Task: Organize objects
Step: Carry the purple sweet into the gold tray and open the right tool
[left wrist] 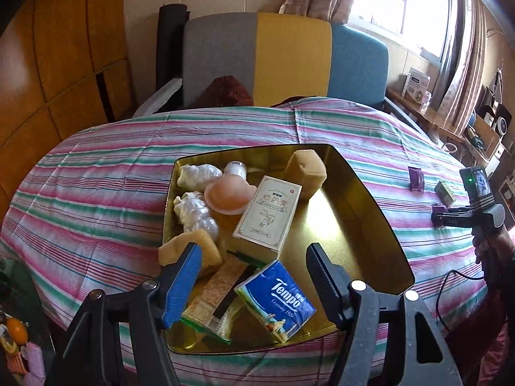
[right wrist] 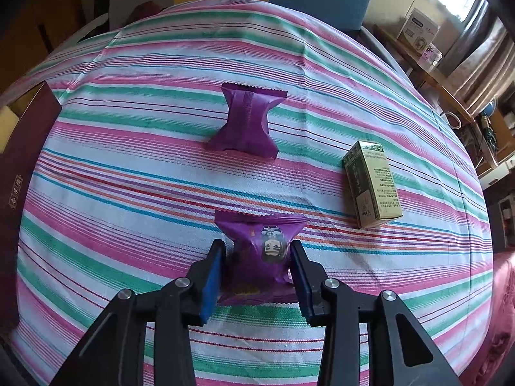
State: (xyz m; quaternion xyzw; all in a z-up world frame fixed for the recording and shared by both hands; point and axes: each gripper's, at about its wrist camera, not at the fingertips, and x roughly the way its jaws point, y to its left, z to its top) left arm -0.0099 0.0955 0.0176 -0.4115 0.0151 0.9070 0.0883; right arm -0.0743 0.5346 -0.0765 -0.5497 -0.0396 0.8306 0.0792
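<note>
left gripper: wide open, empty, over gold tray
right gripper: narrow, flanking purple snack packet right of tray, contact unclear

Shiny metal, crinkled foil, woven cloth

Gold tin is glossy metal; purple snack packet glossy crinkled film; striped cloth matt woven; sponge rough and porous.
</note>
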